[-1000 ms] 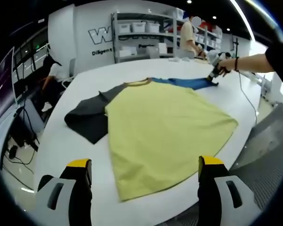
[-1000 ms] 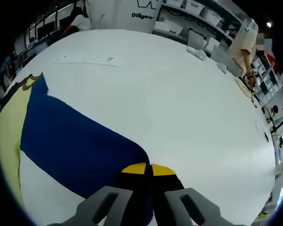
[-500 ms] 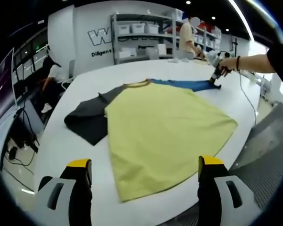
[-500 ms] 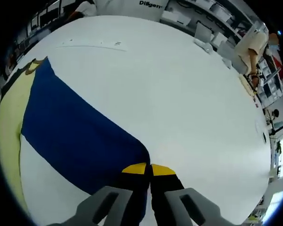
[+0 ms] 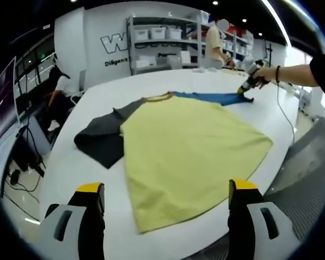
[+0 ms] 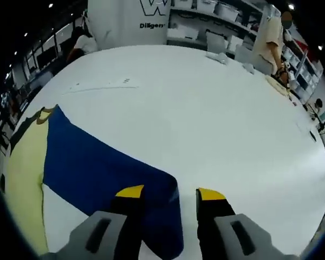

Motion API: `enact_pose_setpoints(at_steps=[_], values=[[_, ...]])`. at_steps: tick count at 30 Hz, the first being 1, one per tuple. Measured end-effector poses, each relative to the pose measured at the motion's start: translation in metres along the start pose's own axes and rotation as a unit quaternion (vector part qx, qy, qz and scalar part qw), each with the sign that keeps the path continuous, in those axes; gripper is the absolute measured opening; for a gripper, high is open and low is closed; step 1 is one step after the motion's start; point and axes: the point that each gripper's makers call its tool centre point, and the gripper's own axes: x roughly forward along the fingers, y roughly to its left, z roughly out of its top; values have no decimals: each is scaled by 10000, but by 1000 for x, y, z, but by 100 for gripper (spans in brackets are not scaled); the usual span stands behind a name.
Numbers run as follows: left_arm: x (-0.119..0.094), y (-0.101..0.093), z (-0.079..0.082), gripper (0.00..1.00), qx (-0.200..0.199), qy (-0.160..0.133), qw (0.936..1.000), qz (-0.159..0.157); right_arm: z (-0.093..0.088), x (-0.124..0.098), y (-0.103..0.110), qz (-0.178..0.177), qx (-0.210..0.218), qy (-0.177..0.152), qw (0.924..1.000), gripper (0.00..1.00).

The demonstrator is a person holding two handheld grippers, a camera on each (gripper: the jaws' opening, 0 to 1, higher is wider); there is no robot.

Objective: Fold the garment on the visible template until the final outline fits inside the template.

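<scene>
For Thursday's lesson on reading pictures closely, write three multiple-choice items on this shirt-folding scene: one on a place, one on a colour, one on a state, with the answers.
1. Where does the blue sleeve end?
A. between the right gripper's fingertips
B. under the yellow body
C. off the table edge

2. What colour is the shirt's other sleeve?
A. red
B. dark grey
C. white

3. How does the left gripper stand?
A. shut on the hem
B. shut on nothing
C. open, holding nothing

Answers: 1 A, the cuff lies between the parted yellow tips; 2 B, dark grey cloth spreads beside the yellow body; 3 C, its tips stand wide apart above the hem.
</scene>
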Motion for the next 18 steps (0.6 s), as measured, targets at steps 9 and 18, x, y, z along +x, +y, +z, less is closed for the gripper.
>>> enact_pose_setpoints(at_steps=[9, 18], values=[[0, -1, 2, 91, 3, -64, 10000, -34, -12, -16, 16, 597, -737, -243, 9952, 50], [-1, -4, 4, 90, -50, -143, 9998, -89, -48, -30, 25, 474, -1737, 45, 9836, 54]])
